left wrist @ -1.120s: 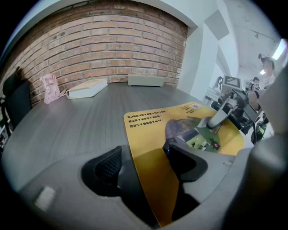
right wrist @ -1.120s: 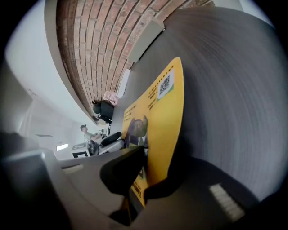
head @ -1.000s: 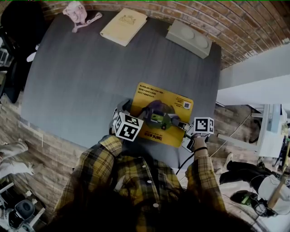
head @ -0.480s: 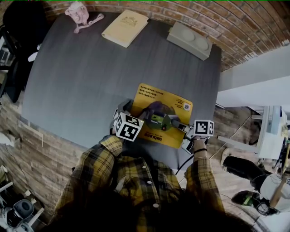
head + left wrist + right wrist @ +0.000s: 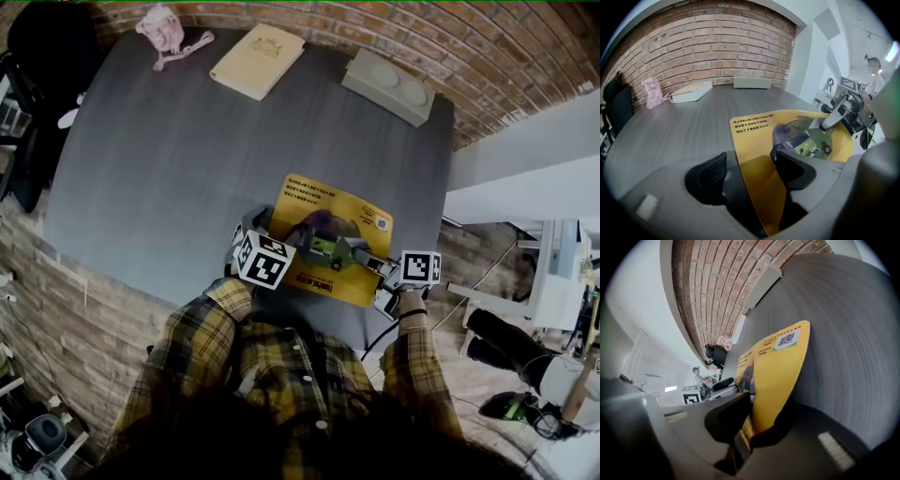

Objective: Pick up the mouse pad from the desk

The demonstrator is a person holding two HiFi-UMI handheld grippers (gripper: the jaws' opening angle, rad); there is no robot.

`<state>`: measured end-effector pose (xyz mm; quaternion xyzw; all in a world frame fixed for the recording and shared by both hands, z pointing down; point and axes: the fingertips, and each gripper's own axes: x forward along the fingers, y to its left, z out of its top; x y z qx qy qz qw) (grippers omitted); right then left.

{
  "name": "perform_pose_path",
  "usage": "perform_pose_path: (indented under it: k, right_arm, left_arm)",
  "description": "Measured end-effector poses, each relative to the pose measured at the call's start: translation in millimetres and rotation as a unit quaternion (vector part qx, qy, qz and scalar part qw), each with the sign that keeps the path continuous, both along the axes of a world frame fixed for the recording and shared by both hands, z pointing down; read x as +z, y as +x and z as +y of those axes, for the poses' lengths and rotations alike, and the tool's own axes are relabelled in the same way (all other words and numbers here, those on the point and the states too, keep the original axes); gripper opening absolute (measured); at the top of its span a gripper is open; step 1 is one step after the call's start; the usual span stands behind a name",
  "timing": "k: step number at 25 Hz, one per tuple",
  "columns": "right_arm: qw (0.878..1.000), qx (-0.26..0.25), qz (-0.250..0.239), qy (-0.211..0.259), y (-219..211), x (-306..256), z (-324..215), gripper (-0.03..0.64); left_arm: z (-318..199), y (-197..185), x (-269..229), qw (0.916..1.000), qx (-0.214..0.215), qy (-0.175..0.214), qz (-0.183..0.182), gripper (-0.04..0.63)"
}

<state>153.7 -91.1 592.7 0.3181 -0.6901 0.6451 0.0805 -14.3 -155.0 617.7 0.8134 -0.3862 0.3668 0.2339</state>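
Mouse pad (image 5: pixel 349 217): yellow, printed, at the near edge of the dark grey table (image 5: pixel 169 159), directly in front of the person in the plaid shirt (image 5: pixel 281 366).

Right gripper (image 5: pixel 750 420): jaws pressed together on the mouse pad, pinching its near right corner. In the right gripper view the sheet rises out of the jaws at a slant, clear of the table there. The corner with the square code points away.

Left gripper (image 5: pixel 750 168): jaws spread. The mouse pad's near left edge runs through the gap. The yellow face is turned to the right-hand jaw and the dark underside to the left-hand one. No firm squeeze is visible in the left gripper view. The far left corner of the mouse pad looks to rest on the table; contact along the far edge cannot be confirmed.

Head view: both grippers sit at the near side of the mouse pad, one at each end.

Far side of the table, well apart from the mouse pad: a pink pouch (image 5: pixel 161 28), a tan book (image 5: pixel 256 59) and a flat grey box (image 5: pixel 389 84). A brick wall (image 5: pixel 717 51) stands behind them.
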Motion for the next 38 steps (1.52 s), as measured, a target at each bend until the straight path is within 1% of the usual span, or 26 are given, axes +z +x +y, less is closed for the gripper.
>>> perform_pose_path:
  k: [4,8,12,16,19,22,27,32,33,34,38]
  right_arm:
    - [0.997,-0.016,-0.059,0.047,-18.4,-24.5,-6.5,0.014]
    - [0.998,-0.019,-0.039,0.054,-14.6,-28.8,-3.8,0.014]
    - [0.995,-0.024,-0.056,0.080,-24.0,-50.4,-4.1,0.014]
    - [0.992,-0.032,-0.055,0.108,-28.8,-67.2,-3.0,0.014]
    - [0.991,-0.037,-0.034,0.126,-26.6,-74.3,-1.2,0.014]
    - [0.986,-0.044,-0.017,0.158,-28.0,-89.2,-2.4,0.014]
    - [0.974,-0.055,0.036,0.216,-23.5,-117.4,-8.8,0.014]
    - [0.955,-0.064,0.096,0.275,-17.2,-139.0,-14.5,0.014]
    - [0.950,-0.063,0.109,0.286,-15.8,-143.4,-15.8,0.014]
    - [0.945,-0.061,0.122,0.297,-14.4,-147.9,-17.0,0.014]
    - [0.921,-0.047,0.176,0.344,-8.0,-165.3,-19.9,0.014]
  left_arm:
    - [-2.5,-2.3,-5.9,1.0000,-0.005,0.009,0.000,0.333]
    - [-6.4,-4.1,-15.2,0.9997,-0.008,0.022,0.003,0.333]
    - [-6.6,-4.1,-27.0,0.9993,-0.012,0.034,0.008,0.333]
    - [-6.3,-4.5,-40.8,0.9986,-0.017,0.047,0.017,0.333]
    - [-6.8,-5.0,-53.1,0.9977,-0.023,0.057,0.028,0.331]
    - [-7.3,-5.8,-66.5,0.9964,-0.027,0.070,0.038,0.331]
    - [-7.2,-3.9,-90.7,0.9936,-0.025,0.098,0.050,0.328]
    - [-8.1,-2.6,-116.0,0.9901,-0.023,0.124,0.062,0.325]
    - [-8.2,-2.3,-121.0,0.9893,-0.022,0.129,0.064,0.316]
    - [-8.4,-1.8,-126.0,0.9884,-0.020,0.135,0.066,0.301]
    - [-9.7,-1.5,-144.8,0.9841,-0.019,0.159,0.078,0.299]
